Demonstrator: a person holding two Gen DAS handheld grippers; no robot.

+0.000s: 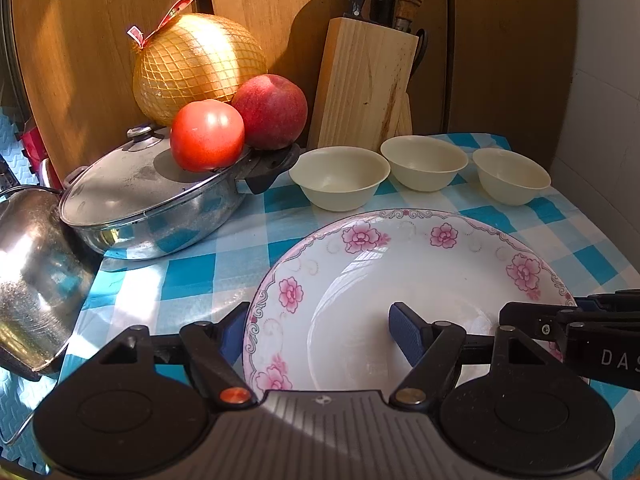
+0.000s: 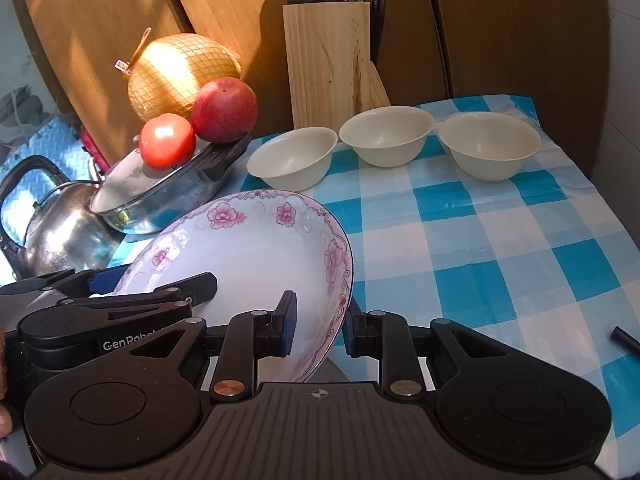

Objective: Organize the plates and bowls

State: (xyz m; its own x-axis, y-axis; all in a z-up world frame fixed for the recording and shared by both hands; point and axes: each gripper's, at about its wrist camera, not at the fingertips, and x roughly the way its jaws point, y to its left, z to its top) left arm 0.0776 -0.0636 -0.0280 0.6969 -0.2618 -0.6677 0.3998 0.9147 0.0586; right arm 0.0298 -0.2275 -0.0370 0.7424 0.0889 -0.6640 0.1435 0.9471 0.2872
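Left view only: my right gripper came in from the right edge at the plate's right rim; its fingertips were hidden from this side.
Right view only: my left gripper lay at the plate's left side, the kettle showed its black handle, and a dark stick lay on the cloth at the right edge.
Plates: one, white with pink flowers, near me, left of the cloth's middle; in the right view it looked tilted, right rim toward me.
Bowls: three cream ones in a row at the far side – left bowl, middle bowl, right bowl – apart from each other, in front of the knife block.
Other things: one lidded pan at the left, with one tomato and one apple on it, and one netted pomelo behind.
Left gripper: jaws wide apart, the plate's left rim between them; one finger sat over the plate's inside, the other outside the rim. I could not tell whether the pads pressed it.
Right gripper: jaws narrow, closed on the plate's right rim, one pad inside and one outside.
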